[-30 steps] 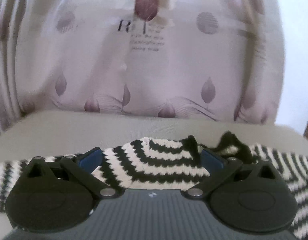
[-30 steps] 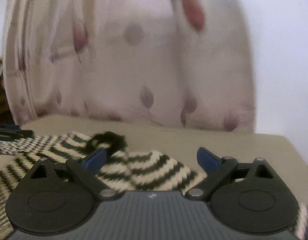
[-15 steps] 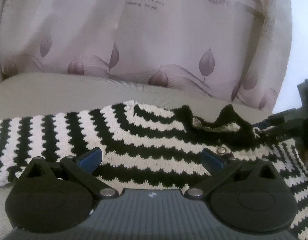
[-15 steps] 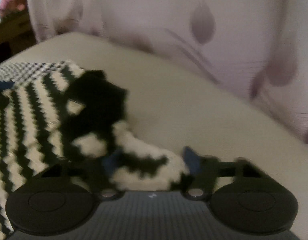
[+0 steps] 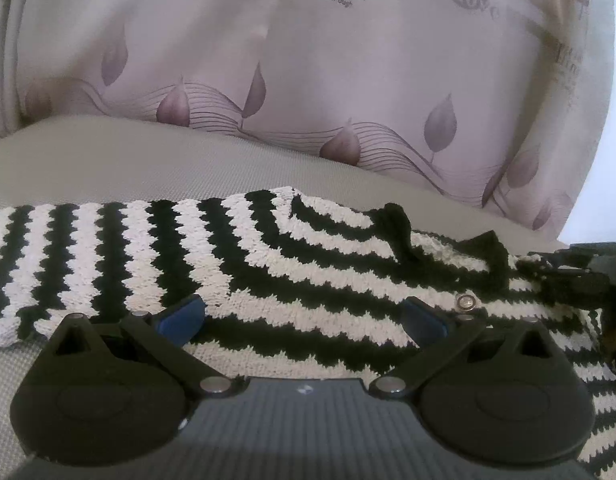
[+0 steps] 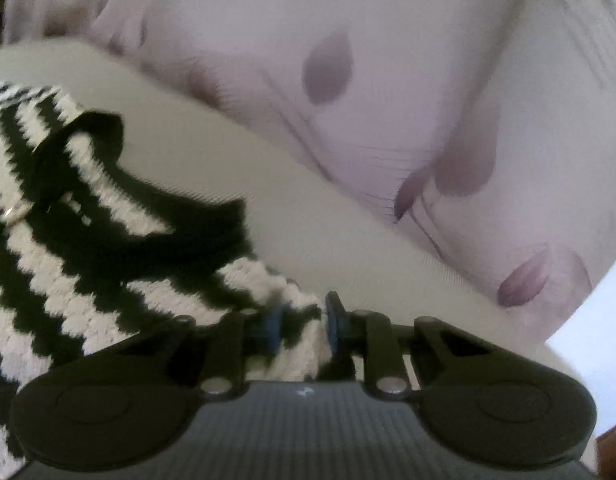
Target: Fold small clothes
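The jaws of the right gripper [image 6: 301, 322] have just been closing, and they now pinch a bunched edge of the striped sweater [image 5: 235, 264] between their blue pads; a second ago they stood wide with the knit only lying under them. The jaws of the left gripper [image 5: 303, 320] stand wide apart over the sweater, clamped on nothing, lower and closer to the knit than a second ago.

Behind everything hangs a pale curtain [image 5: 348, 80] printed with purple leaves. In front of it runs the grey desk [image 5: 147, 164], and the sweater lies spread flat across it, its black collar [image 5: 496, 252] toward the right gripper and a small metal snap [image 5: 464, 302] just beside the left gripper's right finger.

With one edge now gripped, the fold can probably begin from that side, while the left gripper has yet to take hold.
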Tool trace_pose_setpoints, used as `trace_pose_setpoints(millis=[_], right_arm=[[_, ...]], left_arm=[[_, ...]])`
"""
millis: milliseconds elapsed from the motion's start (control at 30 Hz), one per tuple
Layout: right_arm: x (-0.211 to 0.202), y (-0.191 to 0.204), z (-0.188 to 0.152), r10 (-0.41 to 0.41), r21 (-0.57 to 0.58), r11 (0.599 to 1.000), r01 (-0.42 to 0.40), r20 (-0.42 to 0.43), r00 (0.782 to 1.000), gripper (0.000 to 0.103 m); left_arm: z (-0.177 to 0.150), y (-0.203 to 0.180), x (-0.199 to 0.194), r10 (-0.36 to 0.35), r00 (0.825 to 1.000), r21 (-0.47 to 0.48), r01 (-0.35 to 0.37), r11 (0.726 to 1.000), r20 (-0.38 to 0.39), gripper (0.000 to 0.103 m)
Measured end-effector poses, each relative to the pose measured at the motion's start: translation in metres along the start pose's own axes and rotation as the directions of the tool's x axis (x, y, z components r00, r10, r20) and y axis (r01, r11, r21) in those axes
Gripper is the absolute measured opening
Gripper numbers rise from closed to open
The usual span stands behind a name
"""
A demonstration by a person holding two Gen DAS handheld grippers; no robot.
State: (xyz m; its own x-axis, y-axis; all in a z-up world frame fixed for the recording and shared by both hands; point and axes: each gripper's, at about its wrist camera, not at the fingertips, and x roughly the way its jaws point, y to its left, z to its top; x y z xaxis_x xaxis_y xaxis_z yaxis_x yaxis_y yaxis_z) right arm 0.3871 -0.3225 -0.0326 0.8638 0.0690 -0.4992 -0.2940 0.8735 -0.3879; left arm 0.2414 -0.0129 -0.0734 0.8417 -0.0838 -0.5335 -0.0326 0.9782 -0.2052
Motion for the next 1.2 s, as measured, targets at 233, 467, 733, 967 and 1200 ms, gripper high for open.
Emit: trace_pose_setpoints(millis=[233, 467, 733, 967, 1200], right_arm=[[-0.035, -0.07, -0.014, 0.139, 0.445, 0.867, -0.225, 0.218, 0.966, 0.081], [-0.119, -0.054, -0.07, 0.069, 0.433, 0.894, -0.116, 0.123, 0.99, 0.08], [-0.279, -0.088, -0.2, -0.387, 0.734, 0.638, 0.233, 0.044, 0.921, 0.084], [-0.332, -0.161, -0.31, -0.419, 0.936, 0.282, 0.21, -0.077, 0.905, 0.088], [-0.3, -0.207, -0.352, -0.326, 0.99, 0.107, 0.092, -0.053, 0.944, 0.087]], left_arm=[[-0.001, 0.0, 0.0, -0.004, 1.0, 0.004, 0.004, 1.0, -0.001, 0.103], [-0.001, -0.002, -0.001, 0.0, 1.0, 0.03, 0.0, 1.0, 0.01, 0.103], [0.0, -0.026, -0.033, -0.03, 0.999, 0.125, 0.033, 0.992, -0.028, 0.103], [-0.035, -0.034, -0.056, -0.124, 0.991, 0.037, 0.126, 0.991, -0.048, 0.103], [-0.049, -0.041, -0.053, -0.117, 0.992, 0.074, 0.121, 0.99, -0.05, 0.103]])
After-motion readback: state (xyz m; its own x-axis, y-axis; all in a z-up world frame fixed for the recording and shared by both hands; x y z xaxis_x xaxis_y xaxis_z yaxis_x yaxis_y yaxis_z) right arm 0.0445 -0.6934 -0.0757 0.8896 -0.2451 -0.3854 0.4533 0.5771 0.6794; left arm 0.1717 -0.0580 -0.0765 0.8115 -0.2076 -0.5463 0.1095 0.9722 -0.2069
